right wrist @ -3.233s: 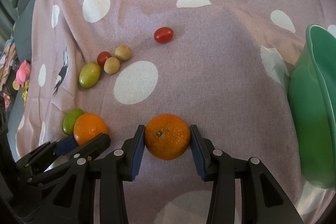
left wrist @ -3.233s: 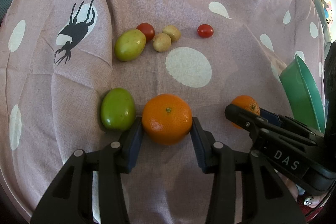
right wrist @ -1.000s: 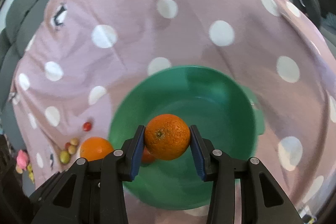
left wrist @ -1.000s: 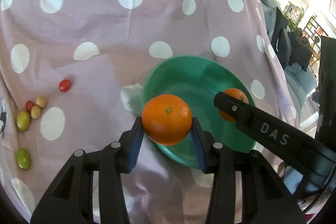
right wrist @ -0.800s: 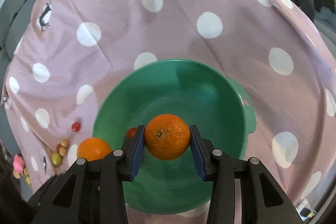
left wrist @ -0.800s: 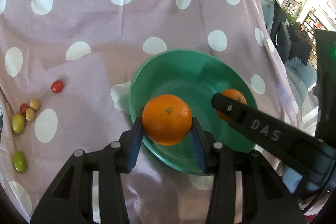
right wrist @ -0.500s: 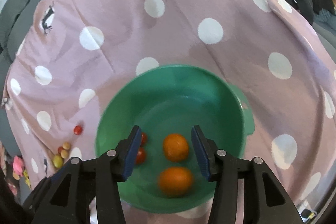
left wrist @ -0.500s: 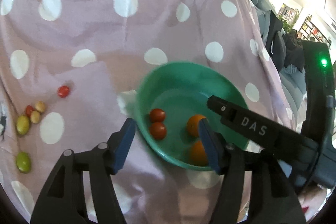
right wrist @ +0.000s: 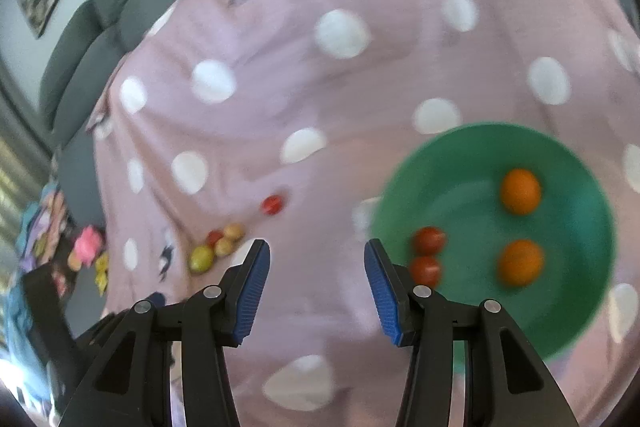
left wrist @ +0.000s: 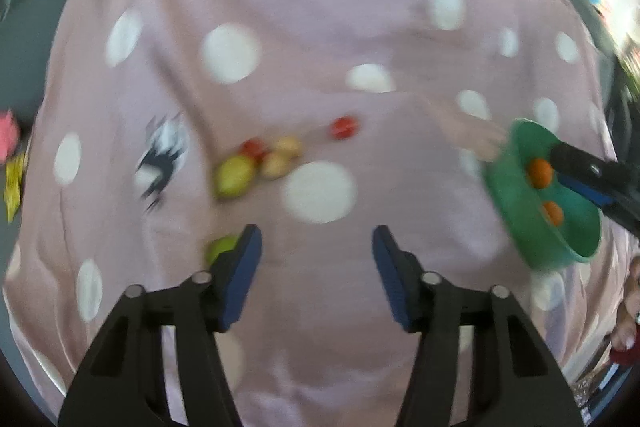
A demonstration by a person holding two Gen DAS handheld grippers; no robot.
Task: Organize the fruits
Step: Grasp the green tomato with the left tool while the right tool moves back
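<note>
Both oranges have been dropped since a second ago, so neither set of jaws is carrying anything. The left gripper is seen with its blue-padded jaws apart and closing, nothing between them, just pink polka-dot cloth underneath. A small green fruit is partly hidden behind its left finger. Further out a yellow-green oval fruit is bunched with two tan little fruits and a red cherry tomato, and another red cherry tomato is set a bit apart.

The right gripper is held with jaws apart and empty too, over the cloth just left of the round green plastic bowl. Inside the bowl, two round oranges and two red tomatoes can be made out. It's all pretty blurred. A grey sofa is visible behind the cloth.
</note>
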